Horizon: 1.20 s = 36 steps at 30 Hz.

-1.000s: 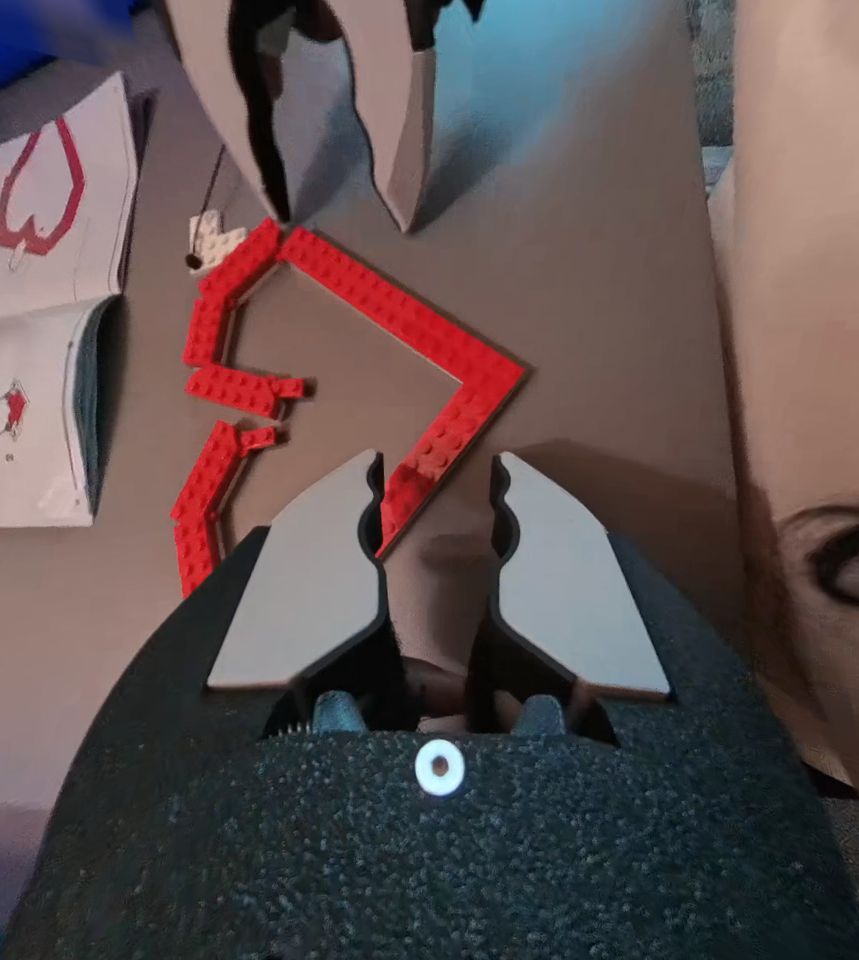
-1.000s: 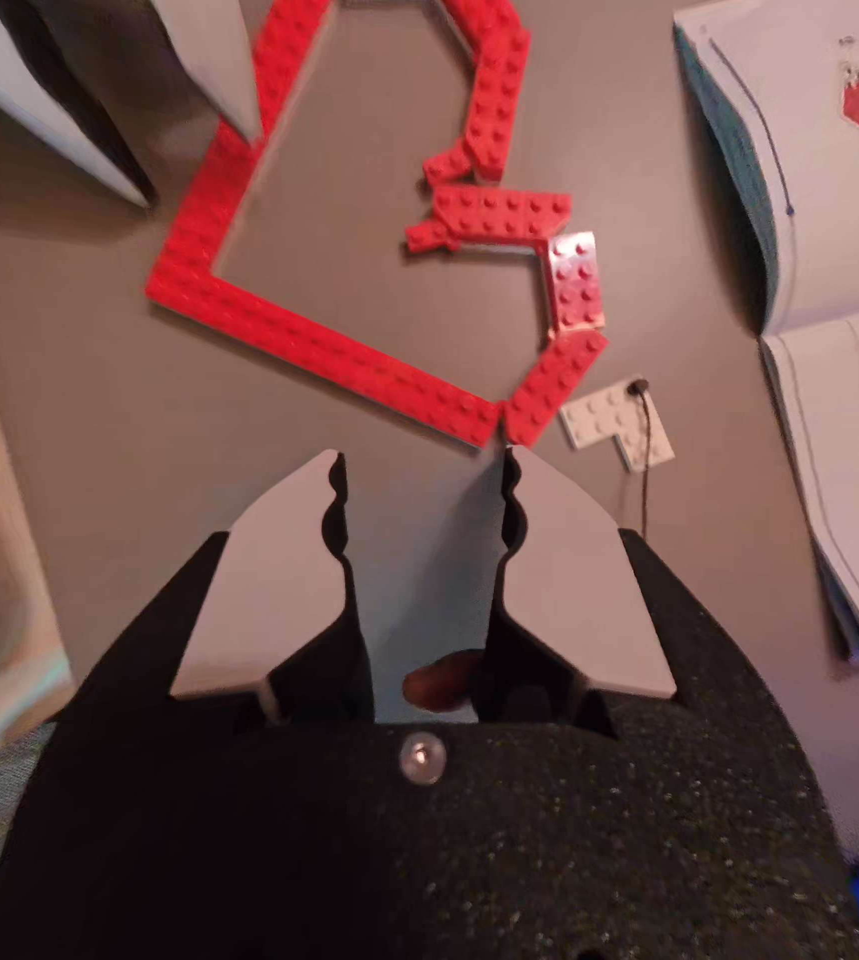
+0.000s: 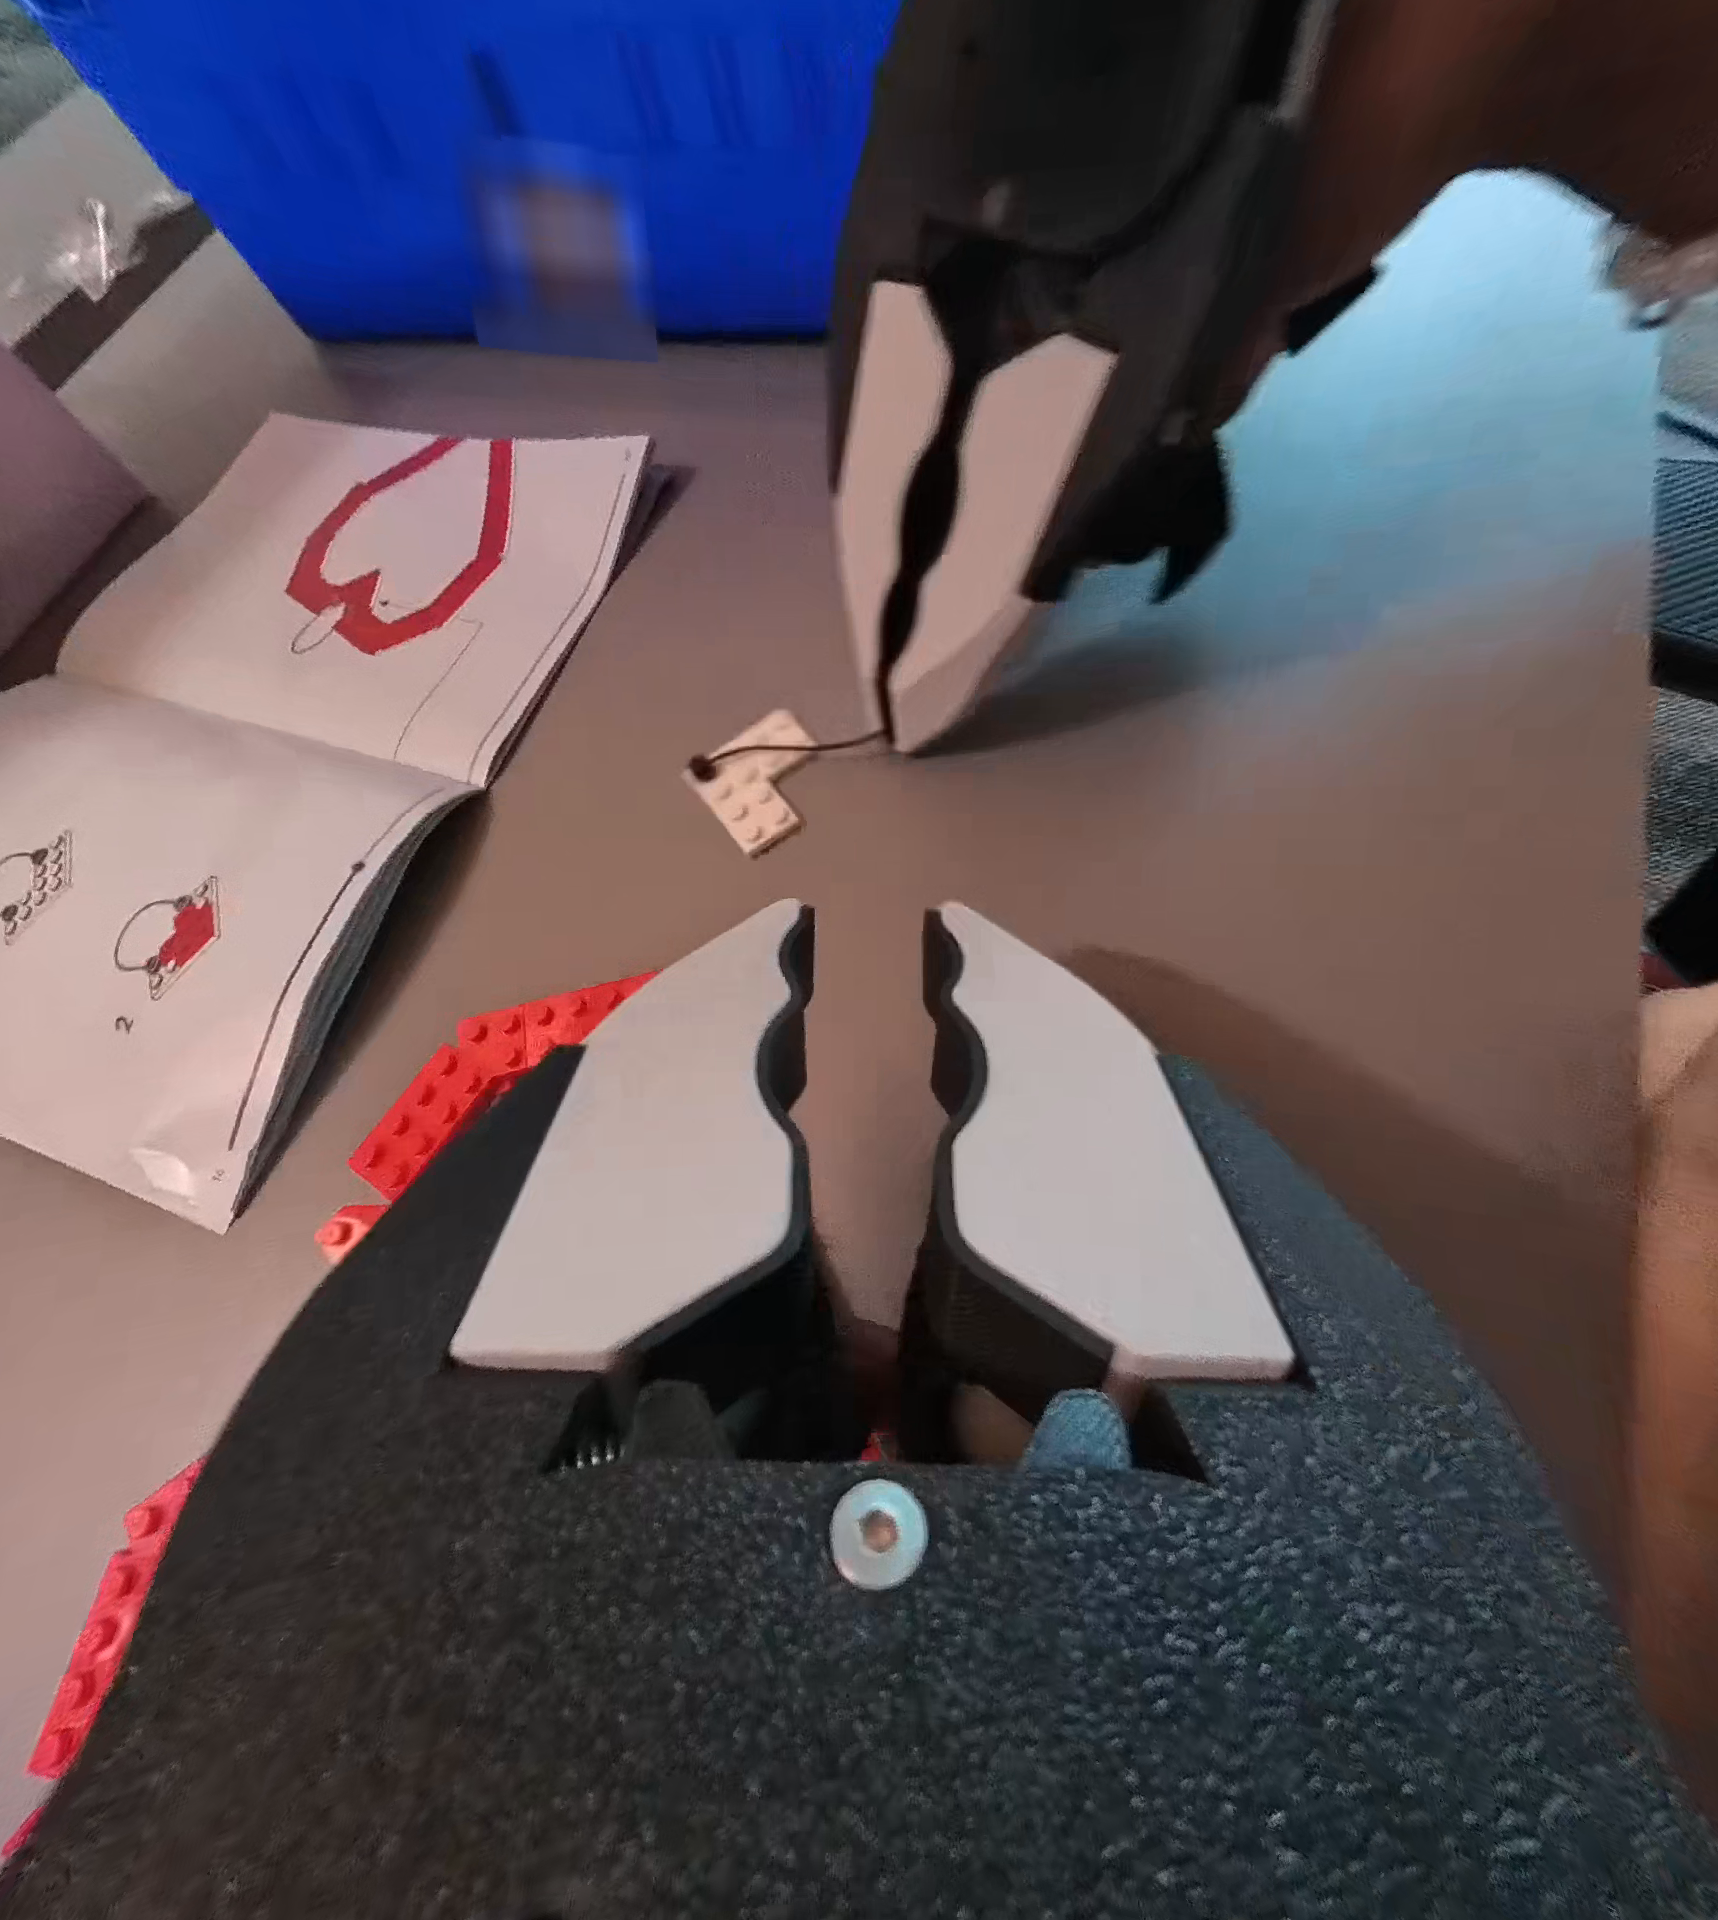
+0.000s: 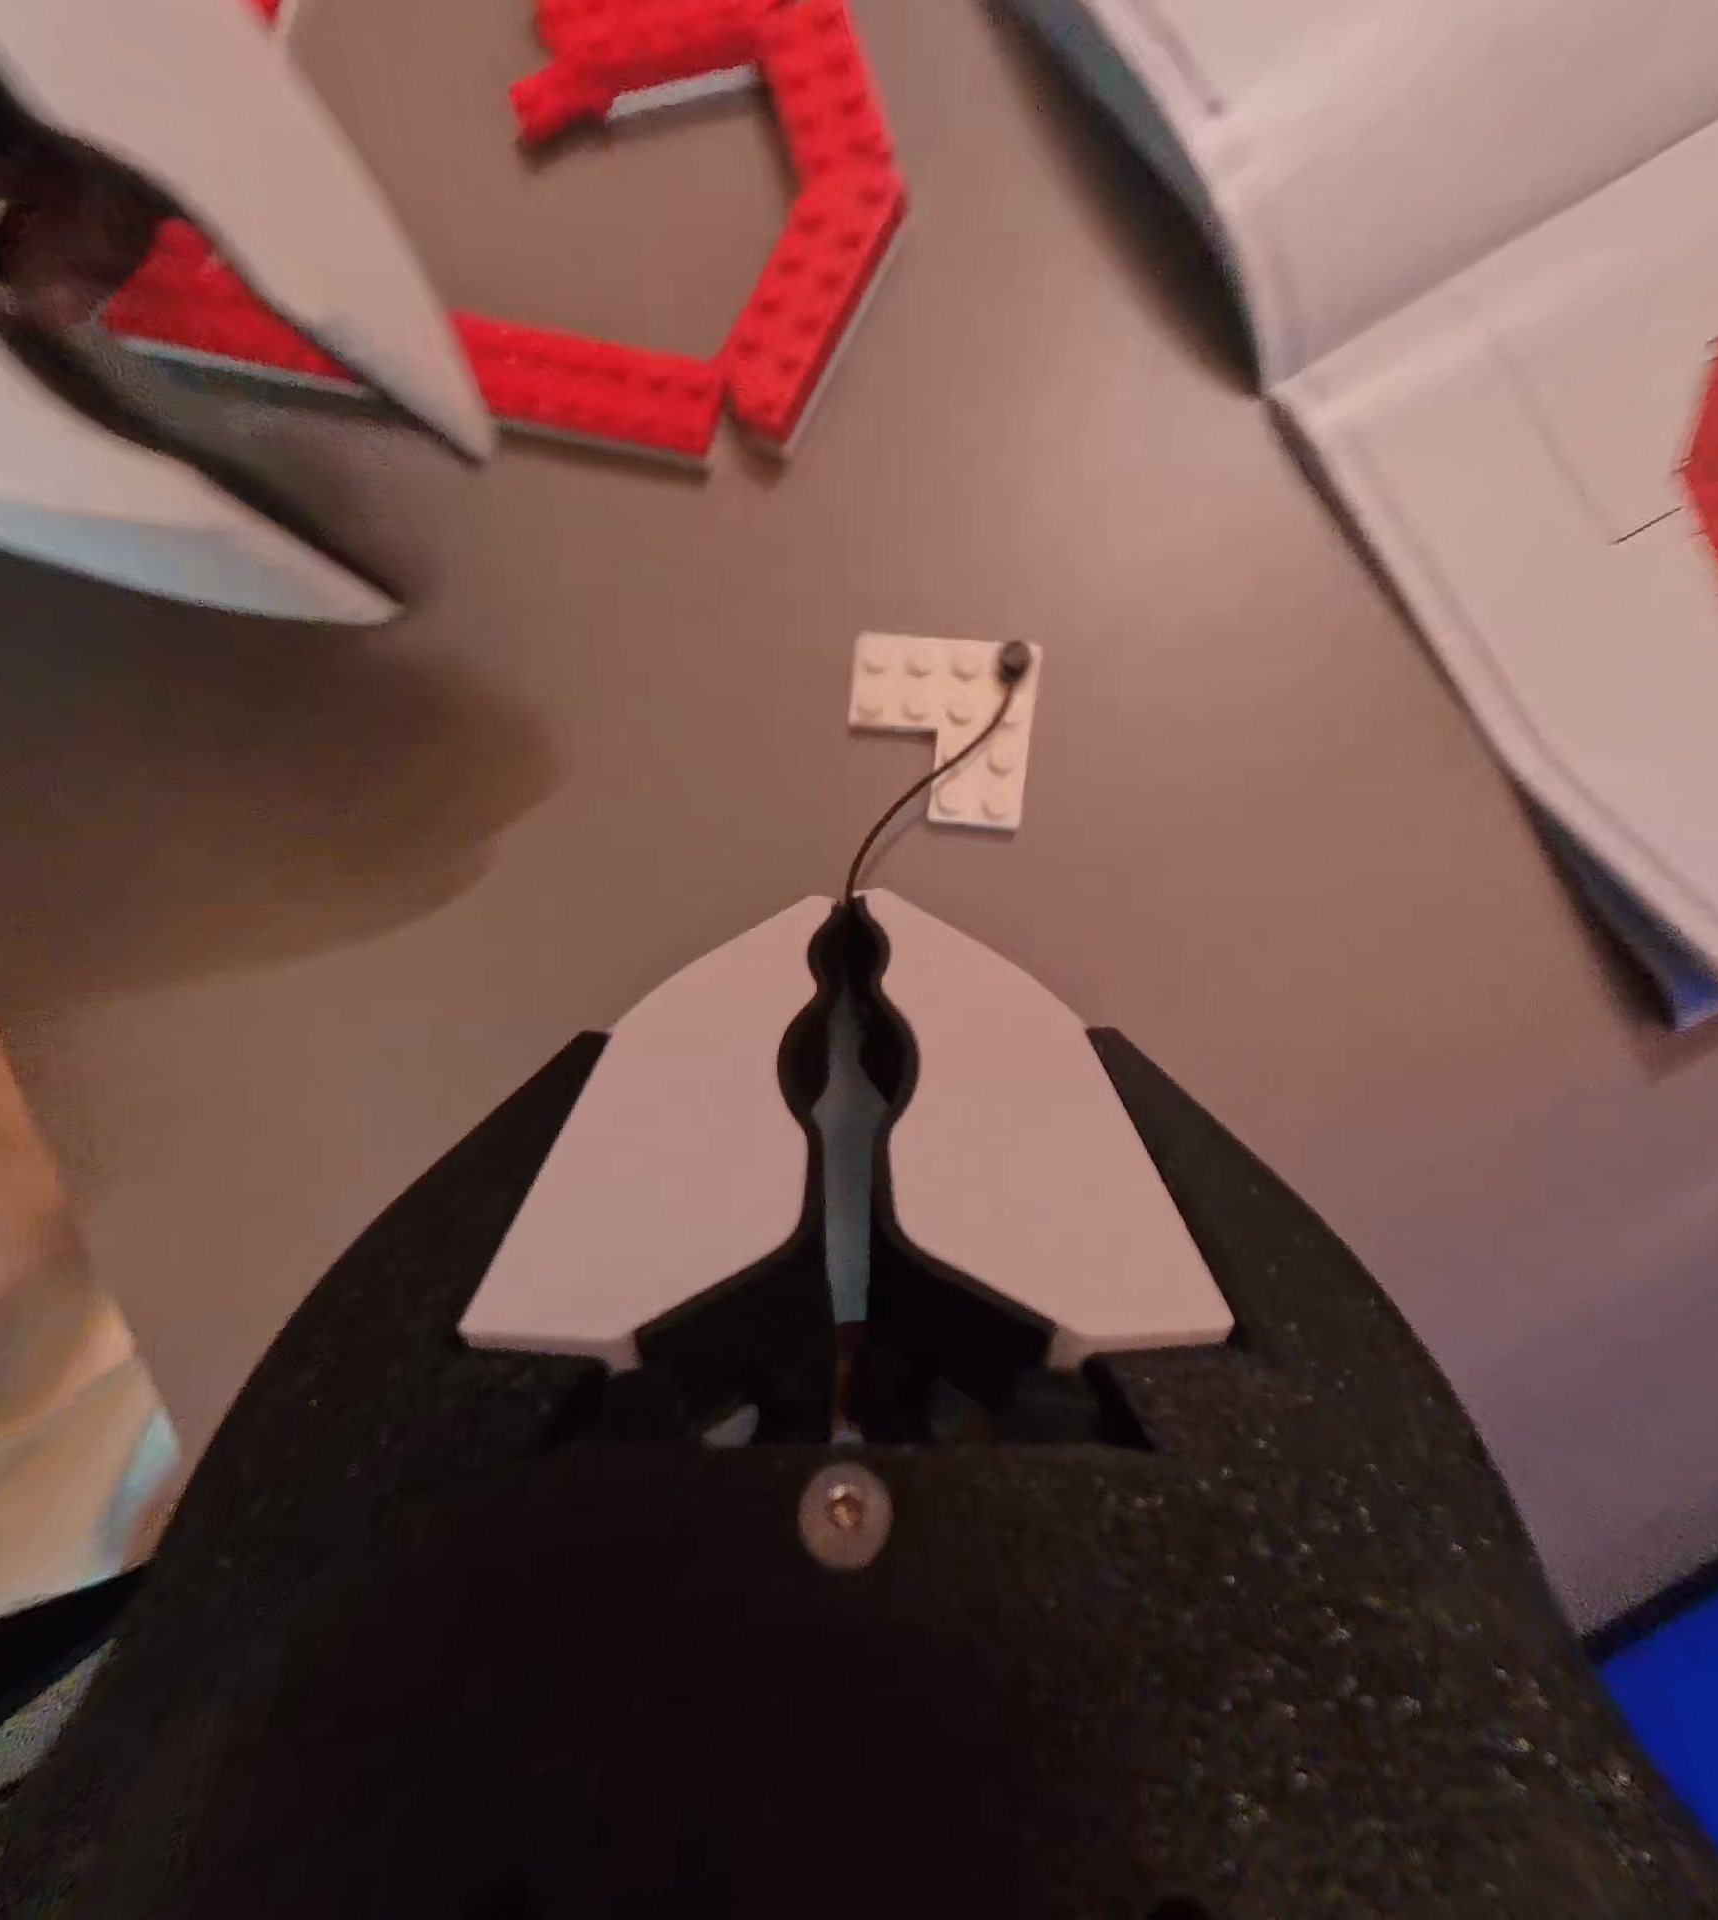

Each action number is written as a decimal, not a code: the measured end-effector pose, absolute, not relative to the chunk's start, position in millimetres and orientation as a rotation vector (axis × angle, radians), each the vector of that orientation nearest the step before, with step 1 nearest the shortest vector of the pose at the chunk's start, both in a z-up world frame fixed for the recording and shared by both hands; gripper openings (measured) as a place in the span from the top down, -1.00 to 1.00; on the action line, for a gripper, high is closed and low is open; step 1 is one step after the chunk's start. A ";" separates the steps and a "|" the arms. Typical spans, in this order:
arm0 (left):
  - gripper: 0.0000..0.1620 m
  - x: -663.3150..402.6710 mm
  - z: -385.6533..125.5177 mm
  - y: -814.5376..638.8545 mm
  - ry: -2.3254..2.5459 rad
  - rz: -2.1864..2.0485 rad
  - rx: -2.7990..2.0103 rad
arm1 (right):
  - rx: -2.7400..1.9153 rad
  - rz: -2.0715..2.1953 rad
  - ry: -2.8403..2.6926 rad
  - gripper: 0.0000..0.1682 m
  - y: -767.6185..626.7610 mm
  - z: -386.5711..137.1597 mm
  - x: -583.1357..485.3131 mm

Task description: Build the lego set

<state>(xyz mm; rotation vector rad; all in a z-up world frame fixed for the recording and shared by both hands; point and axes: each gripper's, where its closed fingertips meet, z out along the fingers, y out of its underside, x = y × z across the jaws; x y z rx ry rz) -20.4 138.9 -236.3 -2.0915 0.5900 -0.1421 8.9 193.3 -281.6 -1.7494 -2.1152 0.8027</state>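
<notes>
right tool (image 4: 860,902) now on cord (image 4: 938,774)

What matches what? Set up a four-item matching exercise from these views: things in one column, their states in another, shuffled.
1. left gripper
2. right gripper
3. white L-shaped plate
4. instruction booklet

A. lying open on the table
B. flat on the table, black string pinned at one corner
C. open and empty
D. shut on the black string

Pairs: 1-C, 2-D, 3-B, 4-A
</notes>
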 end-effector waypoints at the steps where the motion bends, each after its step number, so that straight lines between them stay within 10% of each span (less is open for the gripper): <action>1: 0.79 -19.0 -238.5 140.9 0.587 -0.132 -2.098 | -1.743 0.789 -2.127 0.99 188.5 -281.7 14.3; 14: 0.94 -4.8 -243.3 140.5 0.696 -0.057 -2.050 | -1.772 0.699 -2.162 0.74 181.9 -270.9 55.6; 36: 0.96 -14.5 -256.7 181.2 0.939 0.411 -2.063 | -1.701 0.683 -2.269 0.87 198.2 -264.9 4.6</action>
